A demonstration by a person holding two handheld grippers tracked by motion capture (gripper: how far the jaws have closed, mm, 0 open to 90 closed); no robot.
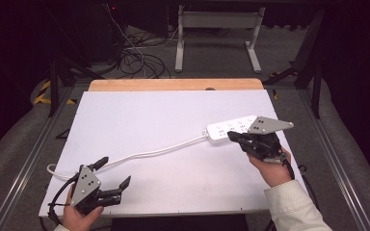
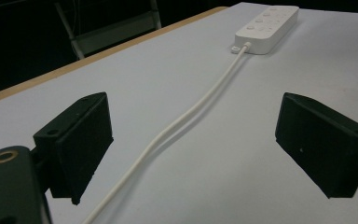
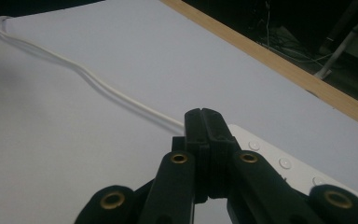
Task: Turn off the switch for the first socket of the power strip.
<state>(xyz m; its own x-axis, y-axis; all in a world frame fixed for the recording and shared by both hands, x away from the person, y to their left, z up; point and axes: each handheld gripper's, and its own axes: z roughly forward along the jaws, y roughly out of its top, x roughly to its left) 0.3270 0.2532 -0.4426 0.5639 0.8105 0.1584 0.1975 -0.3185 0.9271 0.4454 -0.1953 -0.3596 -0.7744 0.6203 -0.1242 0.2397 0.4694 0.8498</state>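
A white power strip (image 1: pixel 231 129) is lying flat at the right side of the white surface (image 1: pixel 159 120), its cord (image 1: pixel 144 154) snaking across toward the near left edge. The right claw (image 1: pixel 234 137) is hovering just over the strip's near edge, jaws pressed fully together with nothing between them. At the near left corner, the left claw (image 1: pixel 112 172) is resting low with its jaws spread wide, the cord running between them in the left gripper view, untouched by either jaw.
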